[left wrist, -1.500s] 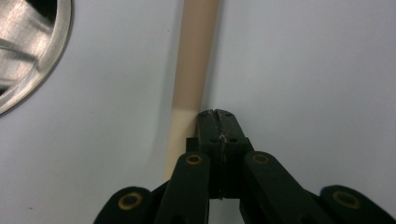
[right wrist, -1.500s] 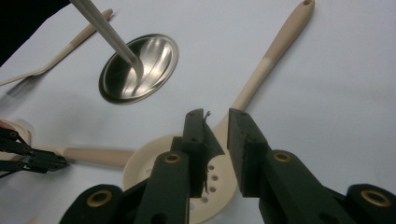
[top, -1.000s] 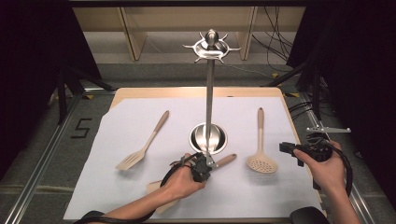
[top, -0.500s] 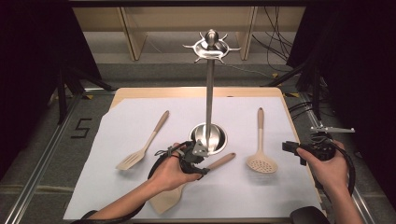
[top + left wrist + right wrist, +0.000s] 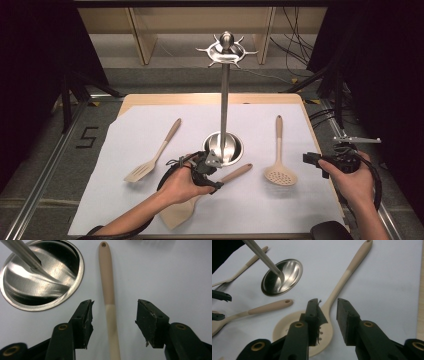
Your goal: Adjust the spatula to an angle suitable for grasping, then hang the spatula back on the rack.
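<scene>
Left gripper [image 5: 113,323]: fingers [image 5: 85,322] released, just been opening, astride the two-tone beige wooden turner's handle [image 5: 108,292] without touching it; the turner lies flat on the white sheet covering the bench [image 5: 125,200], its handle end beside the steel utensil stand's round base [image 5: 42,275]. Right gripper [image 5: 328,321]: fingers part-open, just been widening, empty, above the pale perforated skimmer spoon [image 5: 337,290]. A slotted wooden spatula [image 5: 155,157] lies at far left.

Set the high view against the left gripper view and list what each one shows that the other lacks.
High view alone: the hook crown atop the stand, the slotted turner, the skimmer, and the right gripper.

Left gripper view alone: the hanging hole in the spatula handle, close up.

Both: the stand base, the spatula handle, and the open left gripper over it.
</scene>
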